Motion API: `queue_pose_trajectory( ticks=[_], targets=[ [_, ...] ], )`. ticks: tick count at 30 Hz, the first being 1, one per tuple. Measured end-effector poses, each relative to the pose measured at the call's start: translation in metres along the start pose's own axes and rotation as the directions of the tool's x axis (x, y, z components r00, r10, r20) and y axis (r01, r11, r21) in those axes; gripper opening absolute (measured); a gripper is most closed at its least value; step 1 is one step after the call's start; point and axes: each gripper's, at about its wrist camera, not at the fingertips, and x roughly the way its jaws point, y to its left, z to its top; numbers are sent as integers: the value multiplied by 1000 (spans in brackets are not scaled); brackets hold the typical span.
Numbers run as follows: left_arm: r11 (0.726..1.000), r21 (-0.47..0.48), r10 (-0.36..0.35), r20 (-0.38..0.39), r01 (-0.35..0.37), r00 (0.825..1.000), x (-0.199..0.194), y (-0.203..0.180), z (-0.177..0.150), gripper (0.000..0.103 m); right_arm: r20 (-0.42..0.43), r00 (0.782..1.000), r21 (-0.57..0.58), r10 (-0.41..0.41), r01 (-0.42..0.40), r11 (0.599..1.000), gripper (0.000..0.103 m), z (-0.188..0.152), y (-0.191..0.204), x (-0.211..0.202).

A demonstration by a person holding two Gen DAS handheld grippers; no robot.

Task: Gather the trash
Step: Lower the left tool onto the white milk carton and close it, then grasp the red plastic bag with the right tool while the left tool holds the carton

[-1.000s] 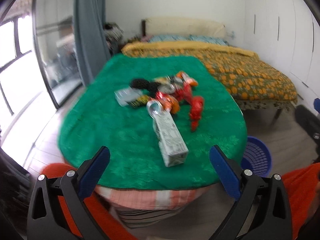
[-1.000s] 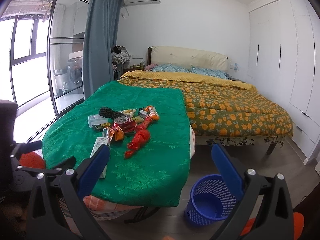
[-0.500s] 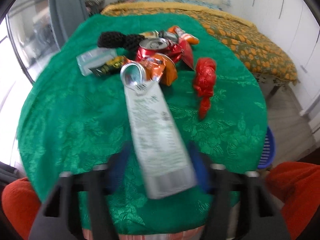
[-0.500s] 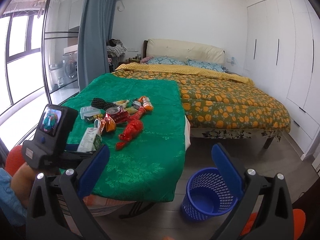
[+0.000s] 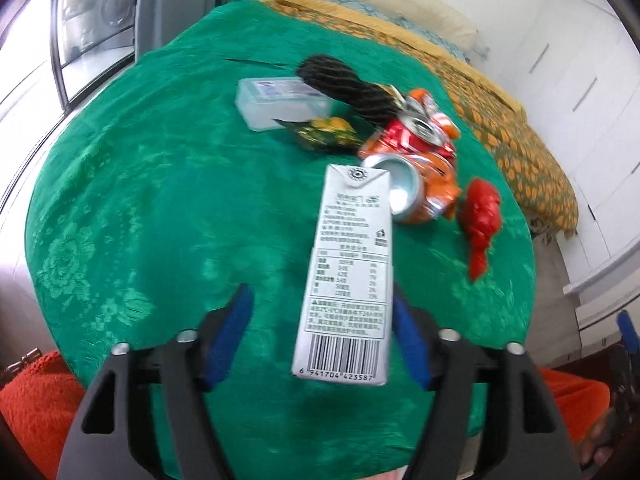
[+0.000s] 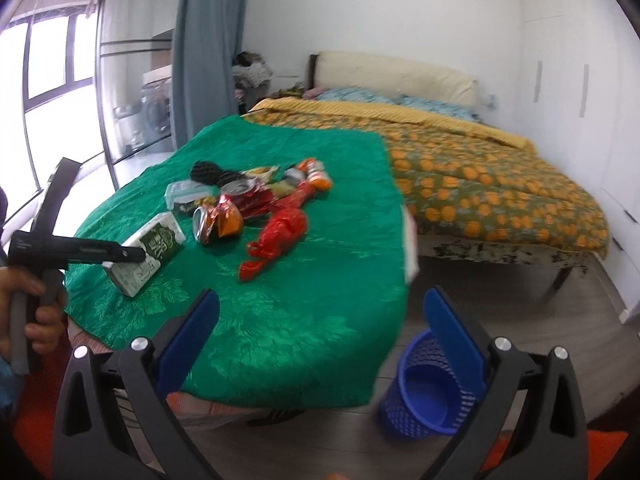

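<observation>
Green brocade cloth (image 5: pixel 120 200) with a woven flower pattern covers your table; behind it stands a bed with an orange-printed quilt (image 6: pixel 500 184). Your left gripper (image 5: pixel 320 336) has its blue pads on both sides of the grey rectangular milk carton (image 5: pixel 352 264); the jaws have just been opening, and a clear gap shows at the left pad, so nothing is clenched. At 1 o'clock from the carton lie a crushed orange can (image 5: pixel 416 196), a red can (image 5: pixel 412 136) and a crinkled red wrapper (image 5: pixel 480 220). Your right gripper (image 6: pixel 328 344) hangs released, and the blue mesh basket (image 6: pixel 424 396) sits on the floor at its 5 o'clock.
</observation>
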Motion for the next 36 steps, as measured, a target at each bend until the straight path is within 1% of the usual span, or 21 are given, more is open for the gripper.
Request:
queue_pose_trajectory(
  ticks=[1,3,5,7,8,10,12,13,15,17,18,19,21,24,27,29,30,31,33,36],
  targets=[
    [1000,-7,11,17,-11,1000,-3,4,0,79,-22,1000,-14,22,-22,1000,98,1,2,13],
    [999,-10,54,50,-54,997,-8,10,0,83,-93,989,-13,111,-113,993,98,4,4,45],
    [997,-17,76,67,-75,995,-12,13,-2,84,-152,978,-5,145,-148,989,98,6,9,71],
    [995,-10,104,79,-103,991,-14,18,-3,84,-185,967,15,175,-175,984,98,14,15,98],
    [992,-11,123,87,-122,989,-15,20,-4,85,-196,963,31,186,-184,983,98,19,18,111],
    [990,-30,143,102,-140,984,-16,26,-6,90,-207,961,51,181,-175,983,98,28,26,133],
    [991,-32,135,111,-132,985,-16,28,-8,93,-231,955,64,185,-175,983,98,36,33,155],
    [992,-21,127,116,-125,985,-15,26,-10,96,-250,951,60,181,-171,983,98,39,39,169],
    [994,14,103,114,-105,988,-12,21,-14,98,-272,946,53,177,-169,984,98,40,47,189],
    [996,48,72,99,-77,992,-6,15,-16,98,-299,941,40,159,-154,987,76,38,48,208],
    [996,61,59,82,-64,995,0,12,-16,98,-309,938,42,155,-149,988,58,36,46,211],
    [996,69,56,61,-60,997,6,10,-16,98,-301,942,38,147,-142,989,51,35,42,211],
    [993,86,74,34,-76,997,17,6,-17,98,-308,938,47,161,-153,987,49,33,30,207],
    [980,140,136,34,-140,990,26,-3,-16,98,-311,939,69,148,-133,989,49,28,4,194],
    [973,153,170,41,-174,985,31,-6,-17,98,-332,932,94,144,-119,988,49,19,-23,187],
    [963,174,201,51,-207,978,36,-10,-18,98,-340,929,90,149,-126,988,56,15,-33,181],
    [956,189,218,60,-225,974,38,-13,-19,98,-343,927,89,150,-127,988,73,14,-35,180],
    [954,193,221,74,-232,972,37,-14,-20,98,-346,925,95,158,-133,987,83,13,-38,177],
    [954,189,222,85,-235,971,37,-14,-21,98,-340,925,113,171,-140,984,84,12,-42,170],
    [950,206,225,71,-235,972,37,-15,-19,98,-332,928,110,171,-142,984,88,15,-42,164]
  ],
)
